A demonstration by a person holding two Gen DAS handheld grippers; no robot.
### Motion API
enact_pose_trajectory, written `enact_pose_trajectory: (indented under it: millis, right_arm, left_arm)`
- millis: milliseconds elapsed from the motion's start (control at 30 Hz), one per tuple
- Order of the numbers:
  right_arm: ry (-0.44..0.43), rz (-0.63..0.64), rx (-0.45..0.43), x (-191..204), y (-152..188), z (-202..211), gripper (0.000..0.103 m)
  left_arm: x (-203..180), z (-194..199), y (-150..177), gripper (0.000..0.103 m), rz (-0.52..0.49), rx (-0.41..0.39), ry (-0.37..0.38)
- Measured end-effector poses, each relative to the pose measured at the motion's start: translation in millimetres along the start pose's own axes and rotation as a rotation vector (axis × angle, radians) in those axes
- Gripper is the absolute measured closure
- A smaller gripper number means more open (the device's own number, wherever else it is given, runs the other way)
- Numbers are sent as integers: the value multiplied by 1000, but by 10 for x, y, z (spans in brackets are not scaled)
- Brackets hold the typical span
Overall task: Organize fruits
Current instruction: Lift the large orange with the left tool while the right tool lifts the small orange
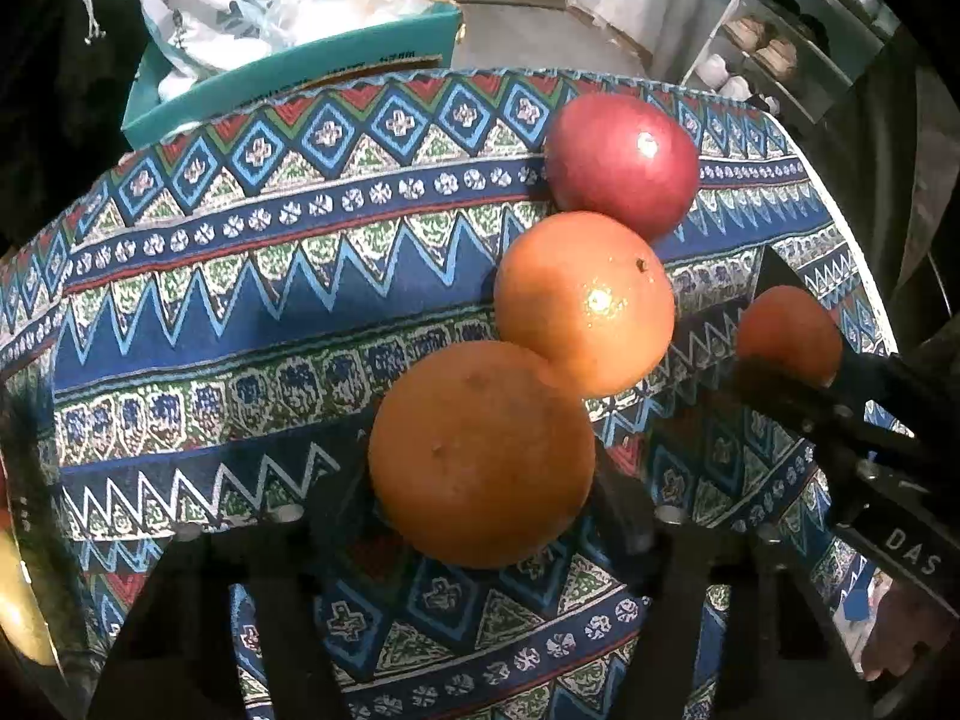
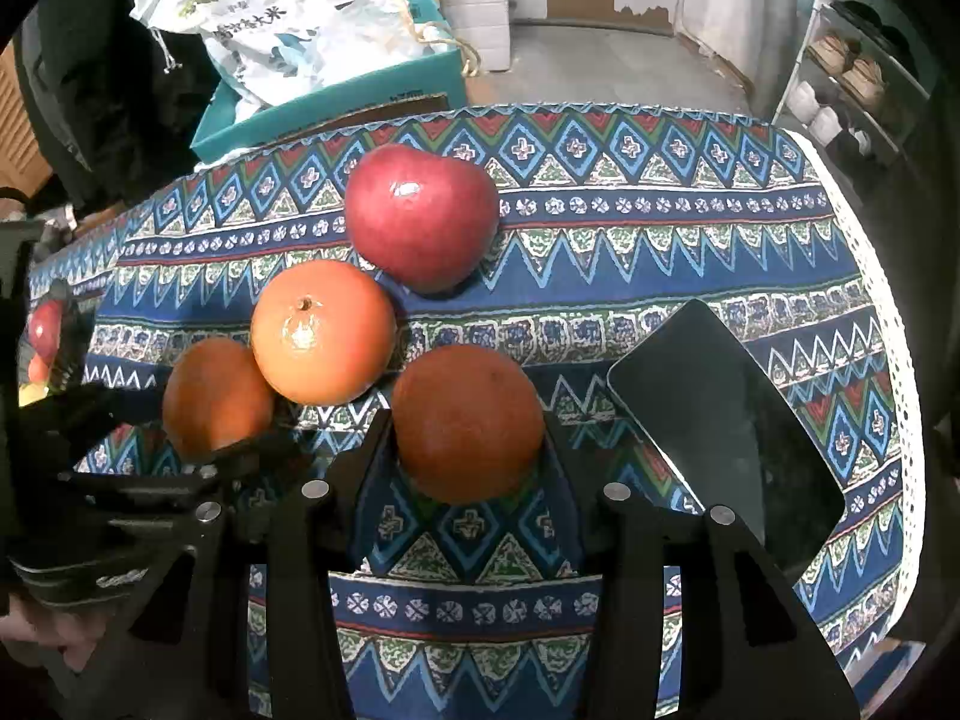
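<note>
Three oranges and a red apple (image 1: 621,165) lie on a patterned tablecloth (image 1: 240,312). My left gripper (image 1: 483,480) is shut on the near orange (image 1: 480,453), low over the cloth. A second orange (image 1: 585,303) touches it, with the apple just behind. My right gripper (image 2: 468,438) is shut on a third orange (image 2: 468,420); it shows at the right of the left wrist view (image 1: 789,336). In the right wrist view the apple (image 2: 423,216), the middle orange (image 2: 324,330) and the left-held orange (image 2: 216,399) sit to the left.
A dark phone (image 2: 726,420) lies flat on the cloth at the right. A teal box (image 2: 336,102) with a white bag (image 2: 270,30) stands behind the table. A shoe rack (image 2: 852,78) stands at the far right. The table's right edge (image 2: 888,324) curves close by.
</note>
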State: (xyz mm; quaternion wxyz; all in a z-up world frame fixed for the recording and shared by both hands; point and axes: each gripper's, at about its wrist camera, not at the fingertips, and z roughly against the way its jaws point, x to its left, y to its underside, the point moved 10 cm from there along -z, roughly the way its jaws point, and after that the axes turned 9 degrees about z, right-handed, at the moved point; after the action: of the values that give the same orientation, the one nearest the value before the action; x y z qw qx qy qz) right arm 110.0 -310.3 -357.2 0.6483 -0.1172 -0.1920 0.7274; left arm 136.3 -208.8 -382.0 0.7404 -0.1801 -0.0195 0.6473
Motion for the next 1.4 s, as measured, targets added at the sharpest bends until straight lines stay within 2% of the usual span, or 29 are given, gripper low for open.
enact_pose_trajectory:
  millis: [367, 967, 1100, 1400]
  right_arm:
    - [21, 16, -29, 21, -58, 118, 57]
    - [29, 32, -171, 174, -398, 752, 57]
    - [26, 38, -210, 232, -462, 930, 57]
    - [21, 48, -279, 332, -564, 1341, 57]
  left_arm:
    - [84, 120, 19, 39, 37, -30, 15]
    - [144, 1057, -164, 39, 44, -190, 46]
    - [130, 1276, -185, 39, 19, -249, 15]
    - [34, 1711, -217, 39, -12, -328, 42]
